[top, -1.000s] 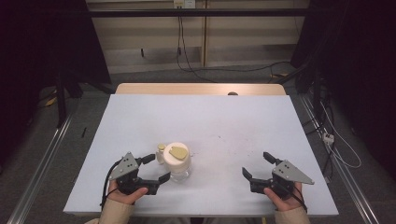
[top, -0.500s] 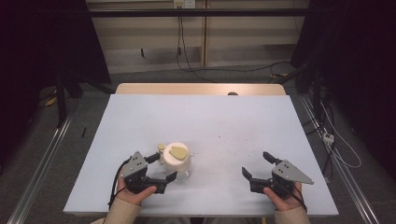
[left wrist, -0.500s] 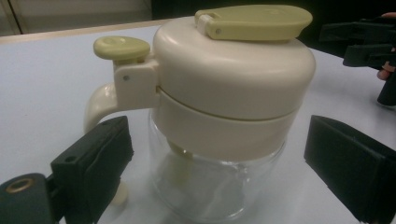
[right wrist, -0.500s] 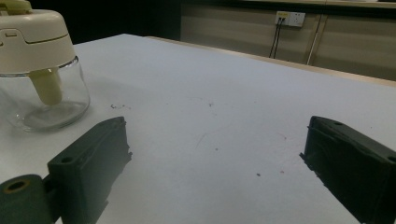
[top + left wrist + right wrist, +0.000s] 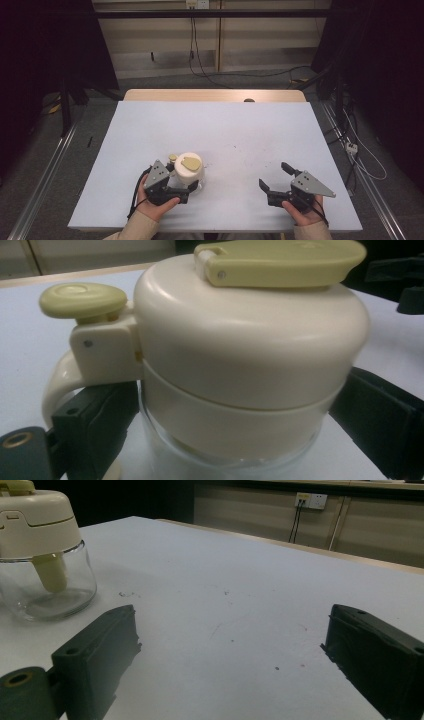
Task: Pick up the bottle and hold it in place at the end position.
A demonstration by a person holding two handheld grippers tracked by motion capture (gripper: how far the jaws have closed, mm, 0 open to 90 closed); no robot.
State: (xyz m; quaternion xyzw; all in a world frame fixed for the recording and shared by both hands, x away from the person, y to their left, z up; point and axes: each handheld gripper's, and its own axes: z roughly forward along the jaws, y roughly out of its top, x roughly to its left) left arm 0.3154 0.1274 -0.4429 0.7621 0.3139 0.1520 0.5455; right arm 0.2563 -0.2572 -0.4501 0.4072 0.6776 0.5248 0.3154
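Stood at the table's (image 5: 230, 130) seven o'clock: a small glass pot with a cream pump lid (image 5: 188, 172), its pale green flap on top and a green button (image 5: 82, 300) over the handle at the pot's ten o'clock. Brought right up around the pot from its eight o'clock, the left gripper (image 5: 186, 190), jaws spread wide either side of the glass body just under the lid, one beneath the handle, the other at the far flank; could not be told whether either pad touched the glass, and no squeeze shown. Rested at the table's five o'clock, well apart from the pot, the right gripper (image 5: 272, 177), jaws wide open and holding nothing, bare tabletop between them.

Judged as the approach-and-grasp step, with the grip itself not yet made. Called for next: closing the left jaws gently on the smooth glass below the lid band, keeping clear of the handle, to steady the pot; then bringing the right gripper across towards the lid's flap or button.
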